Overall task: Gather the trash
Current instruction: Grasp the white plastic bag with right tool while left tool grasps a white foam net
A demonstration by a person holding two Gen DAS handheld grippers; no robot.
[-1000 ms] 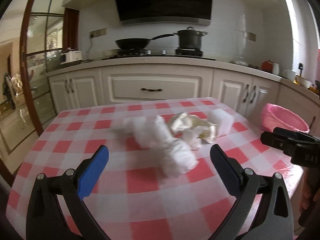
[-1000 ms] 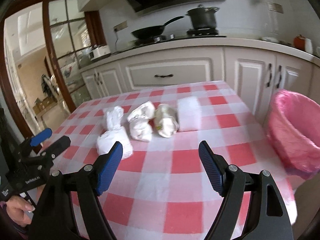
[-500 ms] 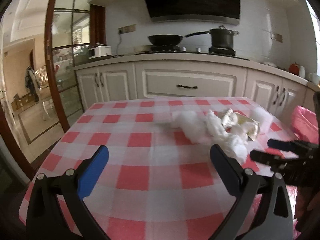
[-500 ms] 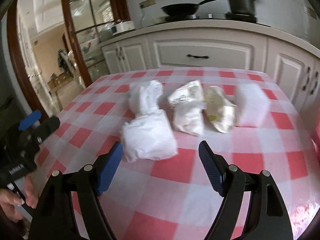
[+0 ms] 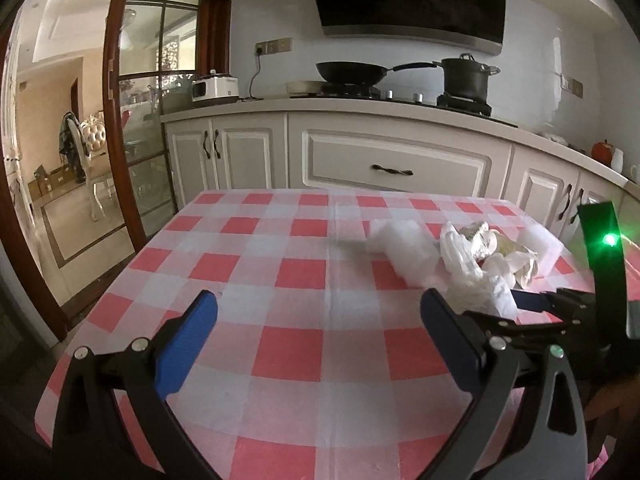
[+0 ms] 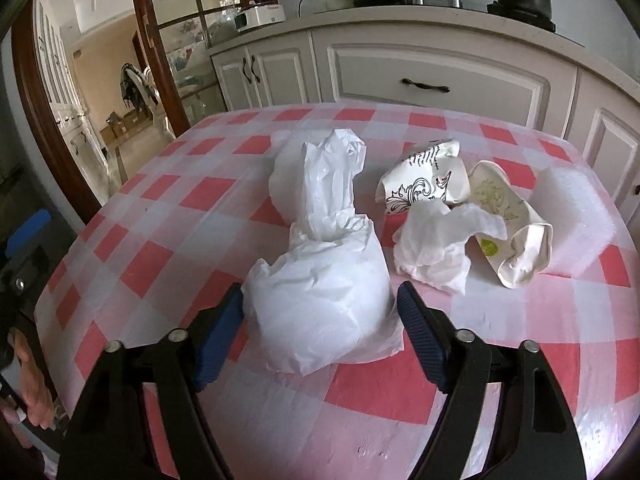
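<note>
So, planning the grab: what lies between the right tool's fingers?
The tied white plastic bag, bulging between the open right tool, per the right wrist view.

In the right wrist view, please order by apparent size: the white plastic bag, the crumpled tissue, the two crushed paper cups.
1. White plastic bag, clearly largest, though also nearest the camera.
2. Green-print cup.
3. Tissue and black-print cup: too alike to rank.

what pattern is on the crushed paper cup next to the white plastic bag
Black ornamental scrollwork on white, clearest in the right wrist view on the crushed paper cup.
</note>
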